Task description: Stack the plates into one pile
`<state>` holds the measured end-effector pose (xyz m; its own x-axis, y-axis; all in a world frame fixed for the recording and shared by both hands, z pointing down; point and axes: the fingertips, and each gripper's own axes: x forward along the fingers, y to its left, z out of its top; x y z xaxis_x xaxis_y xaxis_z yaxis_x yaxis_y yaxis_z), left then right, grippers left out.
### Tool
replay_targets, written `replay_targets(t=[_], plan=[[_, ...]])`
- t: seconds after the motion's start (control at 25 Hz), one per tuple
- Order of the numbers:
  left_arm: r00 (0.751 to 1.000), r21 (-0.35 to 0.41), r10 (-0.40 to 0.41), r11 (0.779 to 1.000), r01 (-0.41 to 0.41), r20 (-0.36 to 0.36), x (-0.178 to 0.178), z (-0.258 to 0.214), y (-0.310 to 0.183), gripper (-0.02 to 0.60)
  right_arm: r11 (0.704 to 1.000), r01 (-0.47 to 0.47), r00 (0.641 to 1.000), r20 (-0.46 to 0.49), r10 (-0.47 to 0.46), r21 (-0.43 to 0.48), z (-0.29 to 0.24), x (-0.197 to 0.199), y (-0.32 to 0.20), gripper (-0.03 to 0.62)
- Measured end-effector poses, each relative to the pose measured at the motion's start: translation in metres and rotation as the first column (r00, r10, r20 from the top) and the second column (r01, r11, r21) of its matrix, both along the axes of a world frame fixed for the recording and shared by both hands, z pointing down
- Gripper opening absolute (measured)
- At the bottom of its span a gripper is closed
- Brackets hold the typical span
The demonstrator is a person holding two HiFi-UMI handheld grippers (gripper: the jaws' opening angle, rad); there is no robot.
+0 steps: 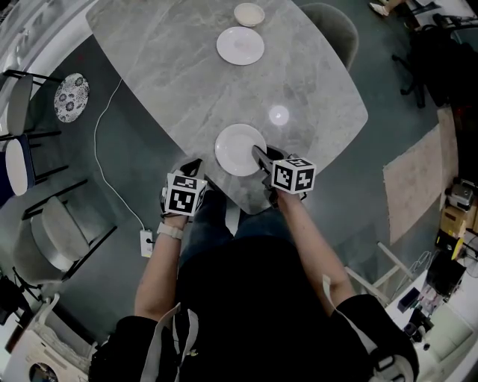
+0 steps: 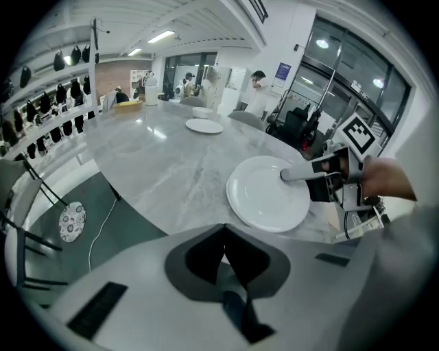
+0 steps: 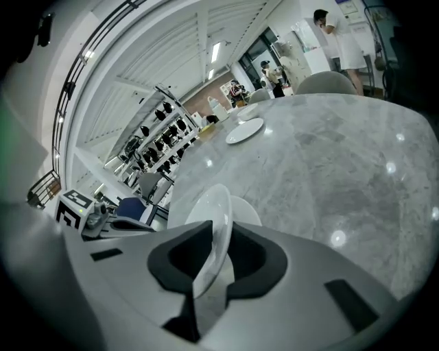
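Right gripper (image 1: 258,152): clenched on the right rim of the near plate (image 1: 235,149). In the right gripper view the rim stands between the two jaws, with a pad against each face.
Near plate: plain white, at the desk's near edge, just in front of the person. It looks tilted against the desk top.
Lower plate (image 3: 248,209): a second white round shape shows just behind the gripped one in the right gripper view. It seems to lie flat on the desk. The head view does not separate the two.
Left gripper (image 1: 196,167): jaws pressed together with nothing between them. It hangs off the desk's near edge, to the left of the near plate and apart from it.
Far plate (image 1: 240,45): white, flat on the desk, well apart from the near plate.
Small plate (image 1: 249,14): just beyond the far plate, close to the desk's far edge.
Desk (image 1: 179,67): grey marble top with rounded corners.
Patterned plate (image 1: 72,97): off the desk, at the left beside the chairs. What it rests on I cannot tell.
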<state>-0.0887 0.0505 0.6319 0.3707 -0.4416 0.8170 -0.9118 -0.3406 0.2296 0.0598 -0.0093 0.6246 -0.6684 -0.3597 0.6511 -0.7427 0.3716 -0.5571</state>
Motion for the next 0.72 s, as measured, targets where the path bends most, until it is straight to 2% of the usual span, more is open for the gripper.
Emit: replay_targets(t=[0.24,0.48,0.72], plan=[[1.000,-0.008,0.012,1.000,-0.012,0.005,-0.002,0.001,0.004,0.008,1.000,0.005,0.998,-0.069,-0.005,0.009,0.008,0.002,-0.002,0.084],[1.000,-0.005,0.005,1.000,-0.005,0.007,-0.004,0.000,0.002,0.008,0.995,0.089,0.979,-0.186,-0.080,0.041,0.015,0.000,-0.001,0.139],[1.000,-0.007,-0.002,1.000,0.002,0.012,-0.002,-0.001,0.002,0.009,0.988,0.132,0.960,-0.259,-0.108,0.077,0.017,0.003,-0.004,0.179]])
